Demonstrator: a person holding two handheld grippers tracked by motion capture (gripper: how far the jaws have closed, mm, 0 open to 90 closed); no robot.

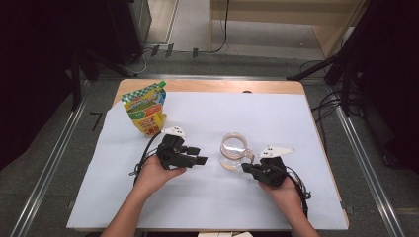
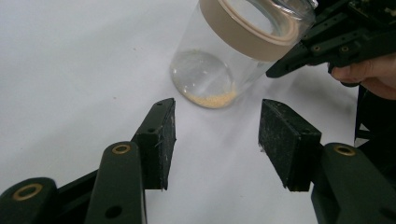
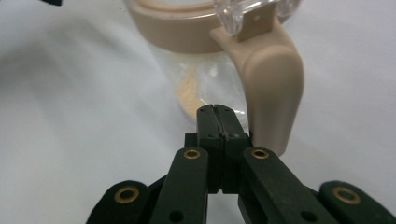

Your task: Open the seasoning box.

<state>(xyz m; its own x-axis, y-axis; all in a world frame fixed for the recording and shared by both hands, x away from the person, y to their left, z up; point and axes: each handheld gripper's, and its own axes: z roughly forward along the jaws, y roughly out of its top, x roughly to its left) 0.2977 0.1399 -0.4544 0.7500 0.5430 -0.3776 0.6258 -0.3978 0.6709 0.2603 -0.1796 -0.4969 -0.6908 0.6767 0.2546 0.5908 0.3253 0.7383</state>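
Observation:
A clear glass jug (image 1: 233, 150) with a beige rim and a beige handle (image 3: 273, 88) stands at the middle of the white sheet, a little yellowish powder (image 2: 212, 99) on its bottom. My left gripper (image 1: 199, 155) lies to its left, aimed at it, open, with nothing between the pads (image 2: 215, 135). My right gripper (image 1: 245, 169) is shut, jaws pressed together and empty. Its tip (image 3: 216, 109) sits right beside the handle, close to the glass wall (image 3: 187, 79). The left gripper view shows the right gripper (image 2: 280, 70) at the jug's rim.
A yellow and green snack pouch (image 1: 146, 111) stands at the back left of the white sheet (image 1: 276, 118), which covers most of the wooden table (image 1: 212, 86). Cables trail from both grippers toward the front edge.

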